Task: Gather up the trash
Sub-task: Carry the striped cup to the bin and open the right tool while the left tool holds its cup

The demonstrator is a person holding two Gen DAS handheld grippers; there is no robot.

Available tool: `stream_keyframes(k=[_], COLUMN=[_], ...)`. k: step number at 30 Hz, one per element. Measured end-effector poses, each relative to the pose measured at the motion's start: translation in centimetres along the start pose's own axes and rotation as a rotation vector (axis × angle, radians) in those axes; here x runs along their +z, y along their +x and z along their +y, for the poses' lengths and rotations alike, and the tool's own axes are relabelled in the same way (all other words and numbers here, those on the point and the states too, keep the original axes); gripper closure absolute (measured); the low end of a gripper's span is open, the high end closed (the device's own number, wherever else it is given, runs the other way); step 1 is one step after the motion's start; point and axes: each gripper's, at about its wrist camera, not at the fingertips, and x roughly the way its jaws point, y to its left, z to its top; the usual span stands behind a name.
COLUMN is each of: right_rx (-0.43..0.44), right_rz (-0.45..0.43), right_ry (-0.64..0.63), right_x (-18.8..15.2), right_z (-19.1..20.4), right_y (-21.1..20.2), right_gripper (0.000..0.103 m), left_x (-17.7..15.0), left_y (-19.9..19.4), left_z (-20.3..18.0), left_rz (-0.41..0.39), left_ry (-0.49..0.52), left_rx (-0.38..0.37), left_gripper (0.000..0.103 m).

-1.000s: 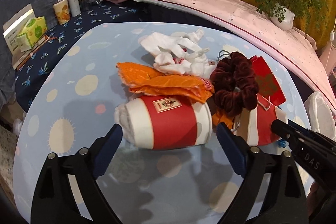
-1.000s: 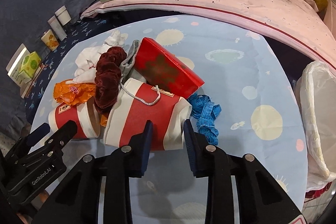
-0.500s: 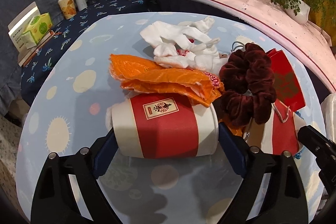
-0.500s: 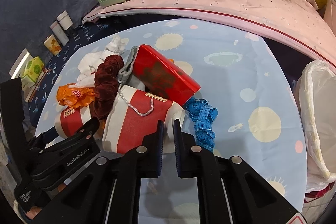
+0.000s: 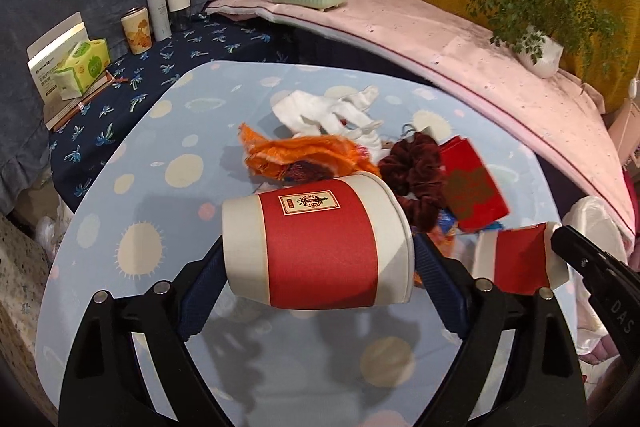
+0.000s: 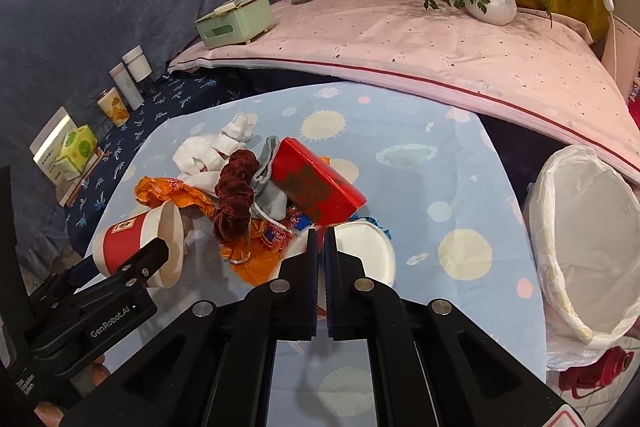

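Biggest thing here is the counter (image 6: 460, 163) in its light blue spotted cloth, with one white-lined trash bin (image 6: 588, 251) off its edge at about 3 o'clock in the right wrist view.

Next, the trash pile, mid-counter: two red-and-white paper cups, one red box (image 6: 316, 183), one orange plastic bag (image 5: 304, 159), one dark red scrunchie (image 5: 416, 171), one bunch of crumpled white tissue (image 5: 328, 111), plus a bit of blue tape poking out from under the box, mostly hidden.

First paper cup (image 5: 320, 247) lies on its side, held up off the counter, right between the left gripper's (image 5: 316, 267) jaws, which pinch it end to end, base at 9 o'clock and rim at 3 o'clock.

Second paper cup (image 6: 366, 255) sits at the near edge of the pile. The right gripper (image 6: 321, 247) has its jaws pressed nearly together on the cup's rim wall, with the open mouth just to the 3 o'clock side of them.
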Motion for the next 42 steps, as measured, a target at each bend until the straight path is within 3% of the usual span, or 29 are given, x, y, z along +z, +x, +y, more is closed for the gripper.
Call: stream_keyframes(k=[12, 22, 34, 42], right_rx=[-0.041, -0.141, -0.255, -0.287], right_rz=[-0.118, -0.194, -0.181, -0.144], right_ry=[0.039, 0.131, 0.272, 0.342], right_x=[0.7, 1.4, 0.5, 0.0], right_z=[-3.8, -11.7, -22.7, -27.7], right_y=[-6.1, -9.9, -9.9, -8.5], right_gripper=[0.101, 0.101, 0.101, 0.100], left_x=[-0.3, -0.7, -2.2, -2.5], left_y=[-4.8, -6.0, -4.6, -2.3], left_z=[-5.3, -13.9, -25.9, -31.5], left_rz=[-0.042, -0.036, 0.009, 0.036], left_ry=[0.065, 0.198, 0.357, 0.414], left_rx=[-0.122, -0.258, -0.420, -0.457], left_gripper=[0.018, 0.018, 0.018, 0.017])
